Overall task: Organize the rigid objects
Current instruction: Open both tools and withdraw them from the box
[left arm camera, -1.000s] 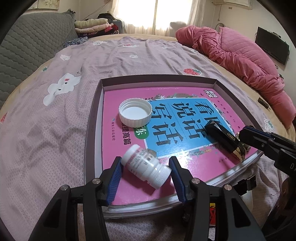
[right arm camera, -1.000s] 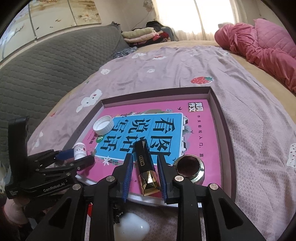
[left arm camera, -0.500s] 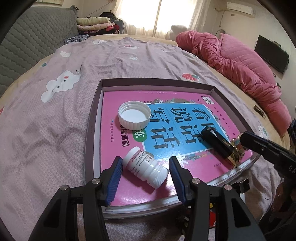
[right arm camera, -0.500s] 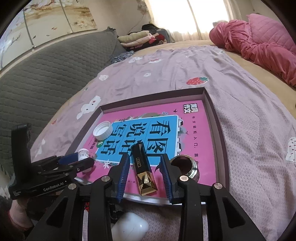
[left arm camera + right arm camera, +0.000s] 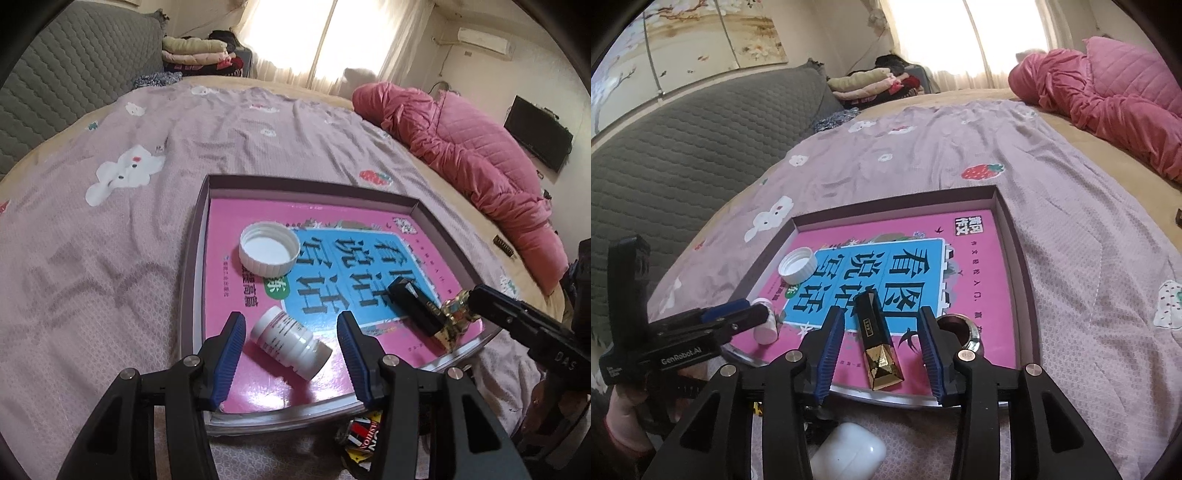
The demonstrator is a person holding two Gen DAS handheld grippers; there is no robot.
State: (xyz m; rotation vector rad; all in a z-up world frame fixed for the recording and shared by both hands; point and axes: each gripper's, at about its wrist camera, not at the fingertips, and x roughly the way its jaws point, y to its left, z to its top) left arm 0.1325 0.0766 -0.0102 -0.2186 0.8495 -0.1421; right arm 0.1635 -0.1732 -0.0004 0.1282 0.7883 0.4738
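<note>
A black lipstick (image 5: 877,338) with a faceted gold end lies flat in the shallow tray (image 5: 1021,280) on the bed, gold end toward the near rim, black end pointing away. The right claw (image 5: 881,341) is opening around it, pads clear. The left claw (image 5: 291,338) stands wide around a white pill bottle (image 5: 290,341).

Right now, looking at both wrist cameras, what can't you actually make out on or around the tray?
- Metal ring: right wrist view, partly behind the right tongs' finger; absent from the left view.
- White case: right wrist view, cut off by the bottom edge and the tongs.
- Colourful packet: left wrist view, mostly under the left tongs; its print is unreadable.
- White bottle label: too small to read.
</note>
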